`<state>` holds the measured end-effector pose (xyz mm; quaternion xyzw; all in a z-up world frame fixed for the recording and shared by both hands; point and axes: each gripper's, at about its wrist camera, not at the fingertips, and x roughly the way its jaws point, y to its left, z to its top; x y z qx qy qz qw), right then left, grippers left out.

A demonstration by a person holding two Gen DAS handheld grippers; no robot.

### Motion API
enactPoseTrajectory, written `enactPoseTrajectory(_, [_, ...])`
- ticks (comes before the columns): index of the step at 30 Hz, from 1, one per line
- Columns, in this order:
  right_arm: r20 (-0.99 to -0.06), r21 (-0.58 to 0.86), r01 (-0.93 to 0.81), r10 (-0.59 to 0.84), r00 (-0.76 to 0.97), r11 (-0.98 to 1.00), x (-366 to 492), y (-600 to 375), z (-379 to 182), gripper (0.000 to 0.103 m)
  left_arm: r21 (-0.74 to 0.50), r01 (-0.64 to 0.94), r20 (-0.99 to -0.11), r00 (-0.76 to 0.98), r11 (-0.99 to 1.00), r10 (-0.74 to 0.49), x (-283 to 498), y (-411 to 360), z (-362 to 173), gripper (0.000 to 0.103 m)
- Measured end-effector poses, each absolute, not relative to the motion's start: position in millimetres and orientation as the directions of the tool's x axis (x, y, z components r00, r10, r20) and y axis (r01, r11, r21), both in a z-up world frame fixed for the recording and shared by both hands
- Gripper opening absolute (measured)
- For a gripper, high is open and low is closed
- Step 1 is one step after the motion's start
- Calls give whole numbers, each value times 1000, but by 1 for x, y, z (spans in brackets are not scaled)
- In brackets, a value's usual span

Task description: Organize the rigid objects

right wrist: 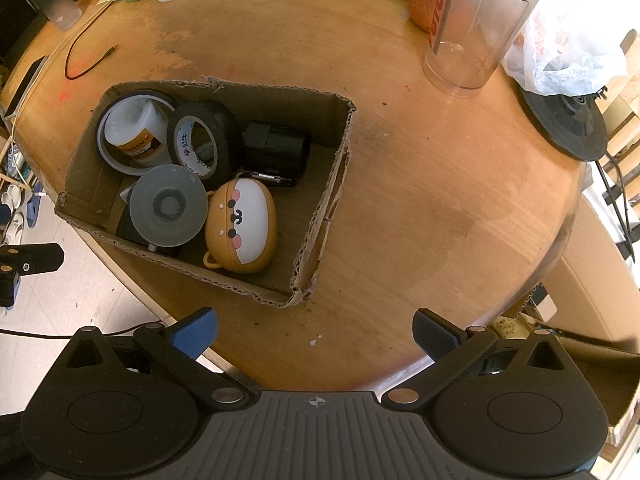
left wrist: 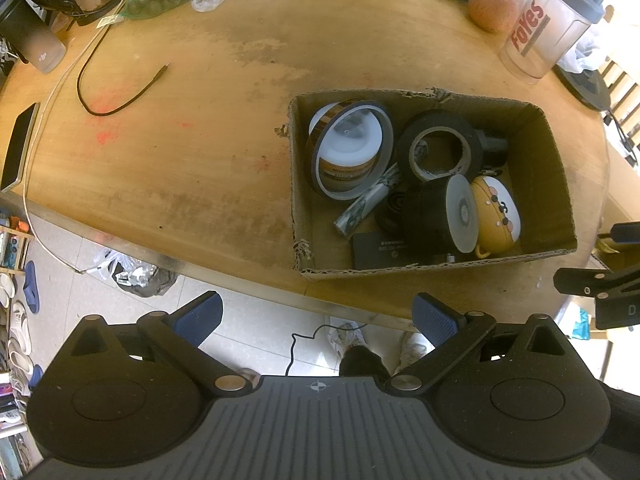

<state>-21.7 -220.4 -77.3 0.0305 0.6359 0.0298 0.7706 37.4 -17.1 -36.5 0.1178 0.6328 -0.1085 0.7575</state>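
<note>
Both grippers — left, right — released, empty; cardboard box near table edge, bare wood at 3 o'clock.

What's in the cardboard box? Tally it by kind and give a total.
Tape rolls: 2 (amber roll, black roll)
White jar: 1
Bear-face case: 1
Black cylinders: 2 (rear cylinder, disc-capped cylinder)
Patterned tube: 1
Flat black case: 1
Metal clip: 1
Total: 9 visible; more may lie underneath.
</note>
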Motion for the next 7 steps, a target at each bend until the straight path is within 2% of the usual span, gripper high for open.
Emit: enactPoseTrajectory(7, [-978,90,-13,91,188,996,-22,-222,-78,103,26,307,-979,200,951,-38,36,-18,-33,103])
